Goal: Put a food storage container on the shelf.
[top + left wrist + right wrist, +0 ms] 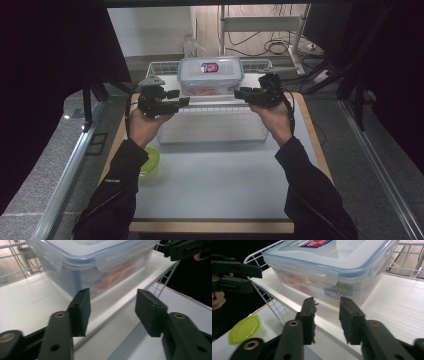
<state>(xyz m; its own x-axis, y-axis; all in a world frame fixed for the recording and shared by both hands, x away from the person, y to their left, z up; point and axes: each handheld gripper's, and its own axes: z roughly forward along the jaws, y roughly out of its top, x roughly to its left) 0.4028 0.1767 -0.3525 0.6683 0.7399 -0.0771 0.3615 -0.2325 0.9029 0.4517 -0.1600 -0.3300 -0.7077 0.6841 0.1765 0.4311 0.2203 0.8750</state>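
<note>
A clear plastic box [210,75] with a blue-rimmed clip lid and a red-blue label stands on the white upper shelf [220,100] of a wire rack; orange contents show through its wall. My left gripper [186,100] hovers at the box's left front corner, jaws open, nothing between them. My right gripper [238,93] hovers at the box's right front corner, also open and empty. In the left gripper view the box [100,262] sits just beyond the fingertips [81,307]. In the right gripper view the box [329,265] is close ahead of the gripper [327,312].
A small tub with a green lid [149,161] sits on the grey table mat near my left forearm, also seen as the green lid [244,329]. The wire rack [165,67] has low side rails around the box. Cables and a metal stand [260,30] lie behind the table.
</note>
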